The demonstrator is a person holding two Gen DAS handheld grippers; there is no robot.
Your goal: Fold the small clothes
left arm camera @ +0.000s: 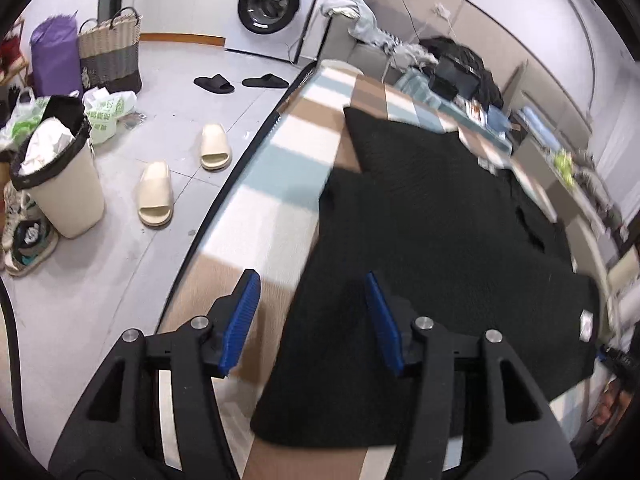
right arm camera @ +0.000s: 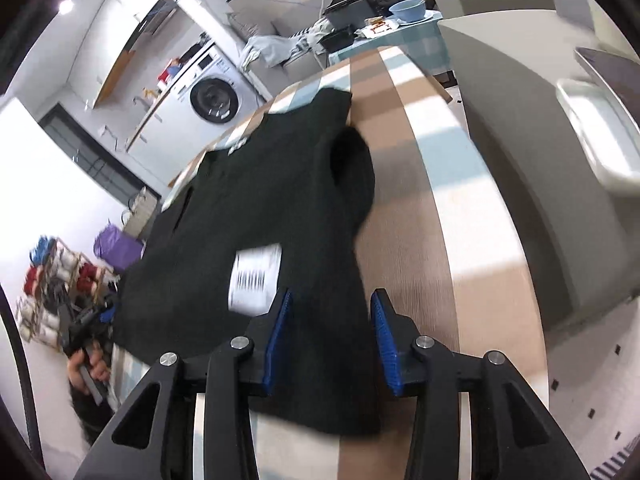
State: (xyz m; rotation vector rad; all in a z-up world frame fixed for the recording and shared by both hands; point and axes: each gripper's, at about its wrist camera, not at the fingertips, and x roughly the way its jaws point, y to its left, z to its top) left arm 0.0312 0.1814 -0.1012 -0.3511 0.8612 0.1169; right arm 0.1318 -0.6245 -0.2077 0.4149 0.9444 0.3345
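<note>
A black garment (left arm camera: 440, 216) lay spread flat on the checked worktop (left arm camera: 280, 184), a white tag (right arm camera: 256, 278) showing on it in the right wrist view. One sleeve (right arm camera: 354, 168) was folded back over the body. Its left edge ran close to the worktop's floor-side edge, with a strip of bare check between them; on the other side a broad band of worktop (right arm camera: 452, 208) stayed bare up to a grey sofa (right arm camera: 520, 128).

The left tool (left arm camera: 312, 320) hung released over the garment's near left edge, jaws wide apart and holding nothing. The right tool (right arm camera: 330, 340) was likewise spread, above the near hem just beside the tag, gripping nothing.

Beyond the worktop, the floor (left arm camera: 132, 264) carried cream slippers (left arm camera: 156, 196), black slippers (left arm camera: 214, 83), a lined bin (left arm camera: 60, 176) and a woven basket (left arm camera: 110, 52), with a washer (left arm camera: 276, 4) against the wall.

Motion blur smeared the far clutter; whether either tool touched the cloth could not be told.
</note>
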